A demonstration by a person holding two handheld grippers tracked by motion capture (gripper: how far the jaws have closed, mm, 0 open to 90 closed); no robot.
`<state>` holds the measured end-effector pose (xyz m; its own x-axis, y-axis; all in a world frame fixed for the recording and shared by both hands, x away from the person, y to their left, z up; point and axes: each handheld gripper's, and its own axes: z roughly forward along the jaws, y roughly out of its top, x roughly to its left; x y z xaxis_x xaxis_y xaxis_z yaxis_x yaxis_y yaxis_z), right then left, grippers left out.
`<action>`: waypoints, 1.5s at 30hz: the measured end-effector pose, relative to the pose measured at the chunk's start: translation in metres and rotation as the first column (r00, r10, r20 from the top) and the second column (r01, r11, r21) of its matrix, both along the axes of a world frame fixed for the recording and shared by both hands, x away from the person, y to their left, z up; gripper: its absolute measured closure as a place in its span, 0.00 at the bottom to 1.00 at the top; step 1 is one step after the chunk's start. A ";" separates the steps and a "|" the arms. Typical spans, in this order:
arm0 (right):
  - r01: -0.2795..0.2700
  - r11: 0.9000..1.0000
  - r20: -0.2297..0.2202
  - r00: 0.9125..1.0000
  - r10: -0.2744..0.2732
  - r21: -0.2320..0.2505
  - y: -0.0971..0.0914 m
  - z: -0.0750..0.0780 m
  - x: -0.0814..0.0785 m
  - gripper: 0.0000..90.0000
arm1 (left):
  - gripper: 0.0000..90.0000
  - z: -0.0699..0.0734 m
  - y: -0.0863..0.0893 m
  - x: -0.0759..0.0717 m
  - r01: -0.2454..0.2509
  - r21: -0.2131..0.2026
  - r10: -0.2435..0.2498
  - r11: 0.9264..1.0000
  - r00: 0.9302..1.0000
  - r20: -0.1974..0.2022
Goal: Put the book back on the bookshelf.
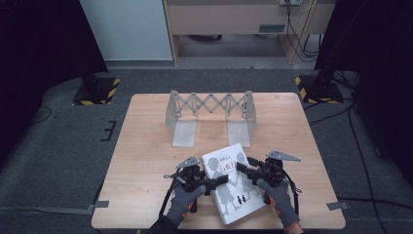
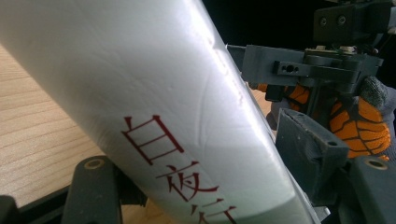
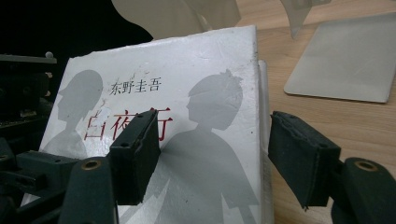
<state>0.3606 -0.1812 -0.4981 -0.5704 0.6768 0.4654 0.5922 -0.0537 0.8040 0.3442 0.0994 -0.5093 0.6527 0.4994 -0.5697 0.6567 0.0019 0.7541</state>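
Observation:
A white book (image 1: 233, 187) with grey silhouettes and red characters lies near the table's front edge, between my two grippers. My left gripper (image 1: 220, 181) comes in from the book's left side. In the left gripper view the spine (image 2: 187, 116) fills the gap and both jaws press on it, so my left gripper (image 2: 201, 186) is shut on the book. My right gripper (image 1: 247, 168) sits at the book's right edge. My right gripper (image 3: 215, 154) stands open: one pad (image 3: 137, 149) lies over the cover (image 3: 196, 93), the other pad (image 3: 303, 154) stands clear of the page edge.
A grey metal extendable book rack (image 1: 209, 114) with a scissor lattice and two flat foot plates stands at the middle back of the wooden table (image 1: 146, 146). One foot plate (image 3: 341, 60) lies just beyond the book. Gloved hands (image 1: 187, 200) enter from the front edge.

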 end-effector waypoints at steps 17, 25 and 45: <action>-0.015 1.000 0.033 0.999 0.014 0.028 0.001 0.006 -0.007 0.50 | 0.30 0.006 -0.007 -0.002 -0.015 0.049 0.013 0.999 0.999 0.041; -0.003 0.999 0.042 0.999 0.001 0.041 0.001 0.006 -0.007 0.50 | 0.34 0.010 -0.005 0.000 -0.028 0.031 0.027 0.999 0.999 0.036; 0.175 0.974 0.068 0.984 -0.167 -0.142 -0.039 0.002 0.004 0.30 | 0.51 0.043 0.021 0.000 -0.083 0.014 0.080 0.996 0.987 0.136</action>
